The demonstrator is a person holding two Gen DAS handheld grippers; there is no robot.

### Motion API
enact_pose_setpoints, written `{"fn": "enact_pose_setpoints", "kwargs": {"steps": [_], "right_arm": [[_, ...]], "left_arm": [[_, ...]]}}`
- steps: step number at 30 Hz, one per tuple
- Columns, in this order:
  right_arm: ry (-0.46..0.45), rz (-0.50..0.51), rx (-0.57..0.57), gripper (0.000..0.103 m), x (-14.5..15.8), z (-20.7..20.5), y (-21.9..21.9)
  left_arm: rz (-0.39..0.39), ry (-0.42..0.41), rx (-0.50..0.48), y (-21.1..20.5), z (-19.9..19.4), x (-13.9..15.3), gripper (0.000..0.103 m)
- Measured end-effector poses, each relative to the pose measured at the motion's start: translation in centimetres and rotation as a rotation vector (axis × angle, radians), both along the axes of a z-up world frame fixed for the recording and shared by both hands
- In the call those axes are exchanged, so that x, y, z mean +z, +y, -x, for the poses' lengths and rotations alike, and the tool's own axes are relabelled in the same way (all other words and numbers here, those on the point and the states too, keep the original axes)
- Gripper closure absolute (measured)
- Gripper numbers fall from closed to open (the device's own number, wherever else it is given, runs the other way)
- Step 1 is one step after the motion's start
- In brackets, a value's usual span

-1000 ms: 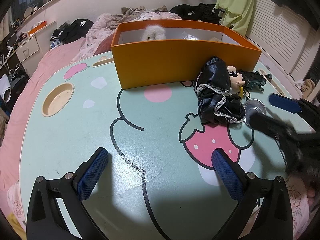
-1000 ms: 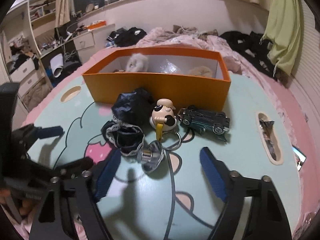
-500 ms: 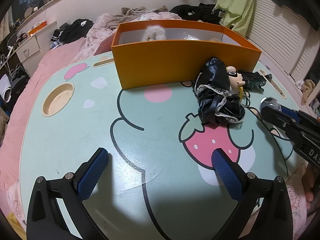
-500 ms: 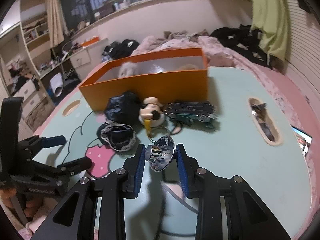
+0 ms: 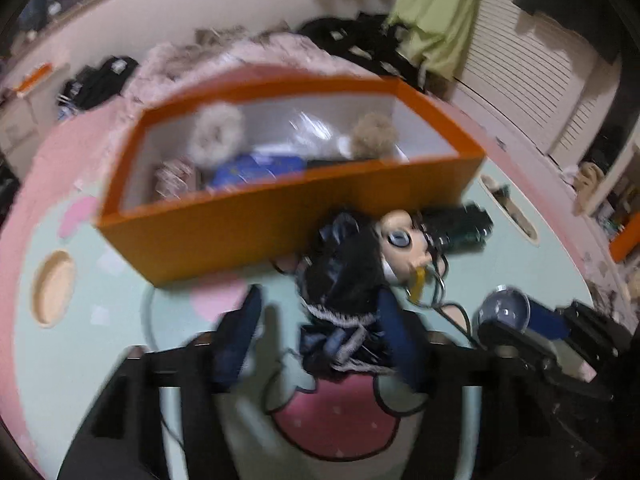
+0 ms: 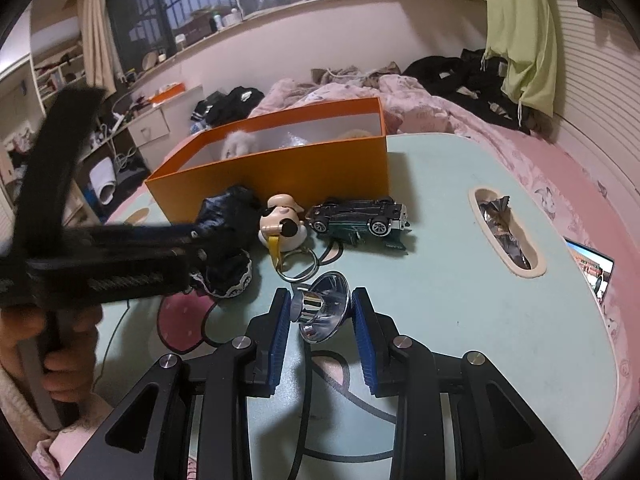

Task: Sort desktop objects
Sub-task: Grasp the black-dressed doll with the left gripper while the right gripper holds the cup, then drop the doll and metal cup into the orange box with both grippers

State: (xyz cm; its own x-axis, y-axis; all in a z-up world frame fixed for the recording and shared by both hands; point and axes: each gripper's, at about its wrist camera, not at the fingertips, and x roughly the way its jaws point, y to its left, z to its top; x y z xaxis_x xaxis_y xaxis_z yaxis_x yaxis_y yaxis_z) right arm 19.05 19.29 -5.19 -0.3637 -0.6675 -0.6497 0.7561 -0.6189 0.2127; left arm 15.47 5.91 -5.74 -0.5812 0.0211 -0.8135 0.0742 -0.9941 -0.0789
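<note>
My right gripper [image 6: 318, 314] is shut on a shiny silver reflector cone [image 6: 324, 312] and holds it above the mint table [image 6: 460, 280]; the cone also shows in the left wrist view [image 5: 505, 314]. My left gripper [image 5: 316, 320] is open, its fingers either side of the black lace-trimmed cloth [image 5: 344, 304], which lies before the orange box [image 5: 256, 220]. A dog-head keychain [image 6: 282, 226] and a dark green toy car [image 6: 360, 216] lie beside the cloth. The left wrist view is blurred.
The orange box [image 6: 280, 168] holds fluffy toys and a blue item. The table has an oval slot [image 6: 506, 232] with foil scraps at right and a round cup recess [image 5: 54, 288] at left. A phone [image 6: 592, 272] lies off the right edge.
My left gripper has moved forward and right, its fingers now around the black cloth. My right gripper, shut on the reflector, has lifted it a little.
</note>
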Motion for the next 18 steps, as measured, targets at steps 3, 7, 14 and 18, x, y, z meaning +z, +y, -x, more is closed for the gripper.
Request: {"fn": "enact_pose_setpoints", "kwargs": {"steps": [3, 7, 14, 18], "right_arm": [[-0.002, 0.002, -0.001, 0.073, 0.0, 0.0, 0.1], [0.003, 0.003, -0.002, 0.073, 0.0, 0.0, 0.2], [0.049, -0.016, 0.025, 0.073, 1.0, -0.8, -0.3], [0.084, -0.008, 0.065, 0.073, 2.8, -0.7, -1.4]], "left_arm": [[-0.028, 0.033, -0.028, -0.1, -1.2, 0.3, 0.070], [-0.028, 0.091, -0.011, -0.8, -3.4, 1.4, 0.071], [-0.008, 0.150, -0.009, -2.1, -6.2, 3.2, 0.071], [-0.015, 0.186, 0.012, -3.1, -6.2, 4.9, 0.071]]}}
